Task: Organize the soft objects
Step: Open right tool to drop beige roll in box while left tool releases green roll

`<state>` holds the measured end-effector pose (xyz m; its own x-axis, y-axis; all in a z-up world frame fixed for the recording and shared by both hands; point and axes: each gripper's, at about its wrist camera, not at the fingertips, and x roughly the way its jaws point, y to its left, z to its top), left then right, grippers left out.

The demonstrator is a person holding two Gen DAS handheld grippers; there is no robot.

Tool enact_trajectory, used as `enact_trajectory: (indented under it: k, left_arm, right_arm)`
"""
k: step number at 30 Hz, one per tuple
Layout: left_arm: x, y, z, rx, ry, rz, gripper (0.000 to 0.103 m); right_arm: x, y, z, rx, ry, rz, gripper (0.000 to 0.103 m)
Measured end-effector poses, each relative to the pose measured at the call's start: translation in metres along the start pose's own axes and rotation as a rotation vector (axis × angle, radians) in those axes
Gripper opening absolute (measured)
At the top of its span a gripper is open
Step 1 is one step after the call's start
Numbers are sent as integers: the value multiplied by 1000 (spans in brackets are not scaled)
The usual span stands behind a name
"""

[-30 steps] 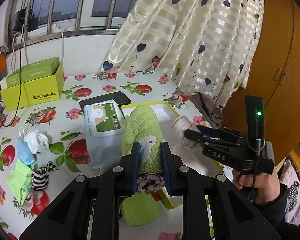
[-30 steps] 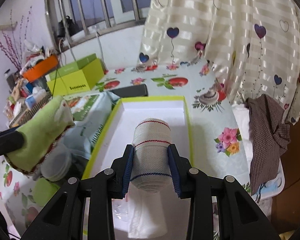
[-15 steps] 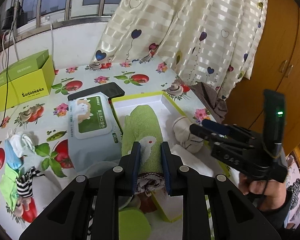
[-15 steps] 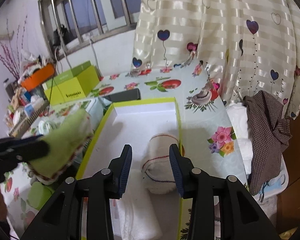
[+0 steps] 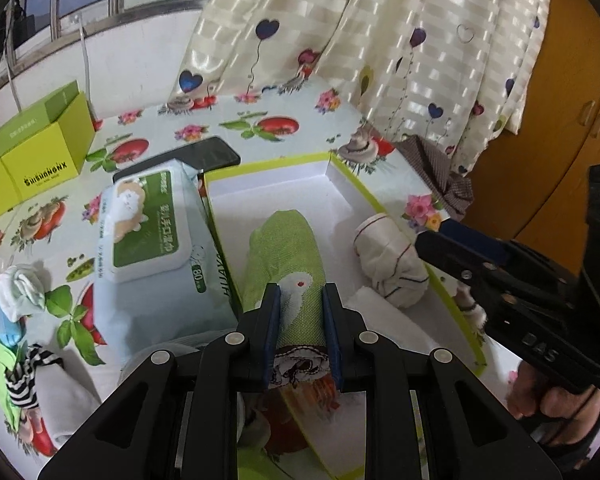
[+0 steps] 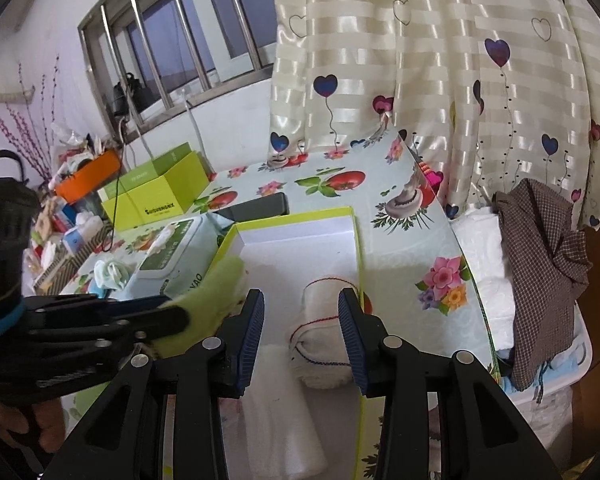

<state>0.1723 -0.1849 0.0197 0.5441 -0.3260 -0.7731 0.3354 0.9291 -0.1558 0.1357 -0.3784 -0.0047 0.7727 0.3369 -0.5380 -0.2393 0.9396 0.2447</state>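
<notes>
left gripper [image 5: 300,312] angled down clamping the green cloth roll [image 5: 286,256], lengthwise over the tray's [image 5: 268,162] left side, while right gripper [image 6: 302,328], jaws just opened, straddles the white roll [image 6: 324,344] by the right wall.

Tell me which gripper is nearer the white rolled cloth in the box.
Right. The right gripper has just opened and sits right over the white rolled cloth, which lies loose between its jaws. The left gripper is off beside it, shut on the green towel.

Green towel [image 5: 288,264], white red-striped roll [image 5: 390,268], lime-rimmed white box [image 5: 284,176].
</notes>
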Motion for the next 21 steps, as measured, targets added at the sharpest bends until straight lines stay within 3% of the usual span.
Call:
enact_trajectory:
  k: [11, 21]
  left_arm:
    - [0, -1, 0, -18, 8, -60, 29]
    - [-36, 3, -8, -23, -51, -85, 29]
  right_arm:
    - [-4, 3, 1, -3, -7, -1, 37]
    - [-25, 20, -4, -23, -15, -34, 37]
